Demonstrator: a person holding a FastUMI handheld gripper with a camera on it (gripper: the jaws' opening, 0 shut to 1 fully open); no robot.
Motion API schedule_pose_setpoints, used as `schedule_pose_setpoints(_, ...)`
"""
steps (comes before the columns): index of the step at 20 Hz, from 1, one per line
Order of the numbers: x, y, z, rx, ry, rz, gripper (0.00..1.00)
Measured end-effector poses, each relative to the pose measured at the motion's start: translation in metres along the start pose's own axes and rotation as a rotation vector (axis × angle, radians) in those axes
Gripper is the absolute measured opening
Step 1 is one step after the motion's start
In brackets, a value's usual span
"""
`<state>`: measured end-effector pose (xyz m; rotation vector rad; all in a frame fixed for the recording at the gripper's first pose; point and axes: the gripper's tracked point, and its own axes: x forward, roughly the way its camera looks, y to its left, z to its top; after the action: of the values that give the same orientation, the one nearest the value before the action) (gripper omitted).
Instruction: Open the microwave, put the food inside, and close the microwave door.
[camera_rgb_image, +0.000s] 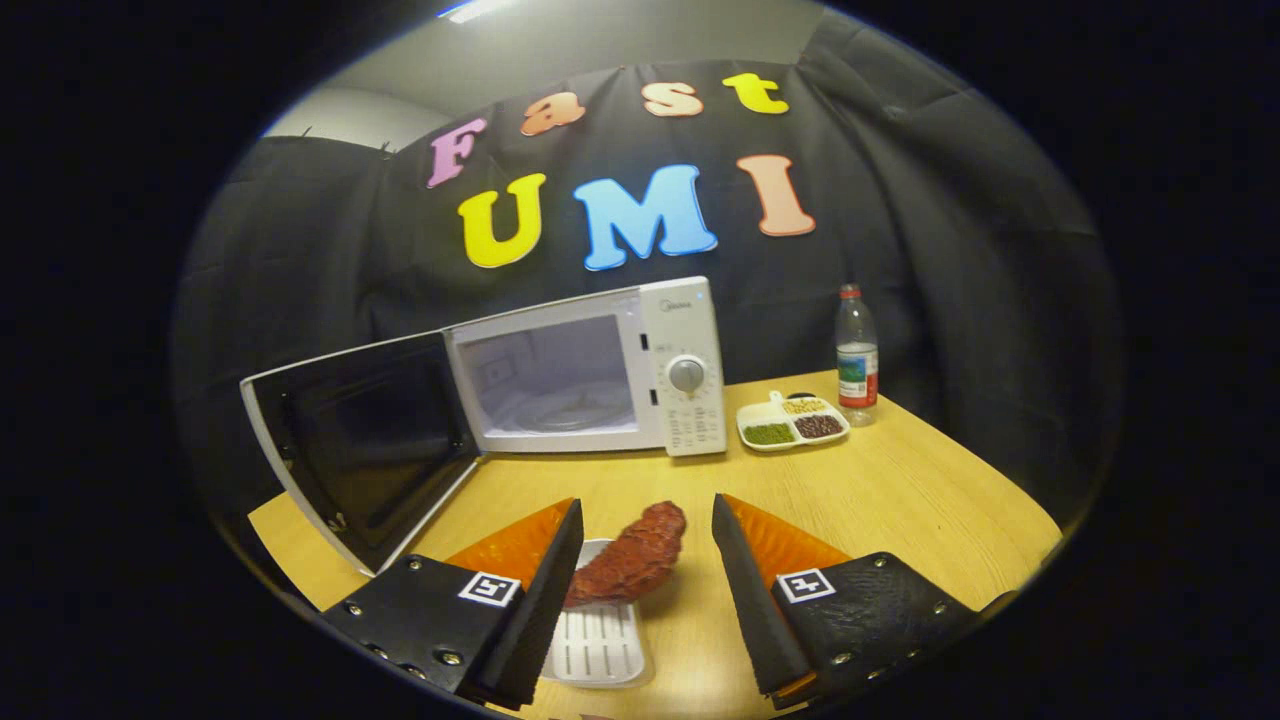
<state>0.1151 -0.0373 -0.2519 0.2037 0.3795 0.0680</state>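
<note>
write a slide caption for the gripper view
Open claw flanks a piece of red meat on a white tray, facing the microwave with its door swung open.

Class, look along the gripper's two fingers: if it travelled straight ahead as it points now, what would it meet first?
The open gripper would first meet the piece of meat lying between its fingertips on the white tray. Beyond it stands the microwave, door swung open, though depth is hard to judge.
</note>
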Motion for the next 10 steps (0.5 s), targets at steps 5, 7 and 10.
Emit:
schedule_pose_setpoints(5, 0.029, -0.005, -0.034, 0.246, 0.093, 0.093, 0.78)
schedule_pose_setpoints(7, 0.035, 0.01, -0.038, 0.338, 0.106, 0.174, 0.67)
schedule_pose_setpoints(10, 0.034, 0.013, -0.03, 0.426, 0.093, 0.228, 0.33)
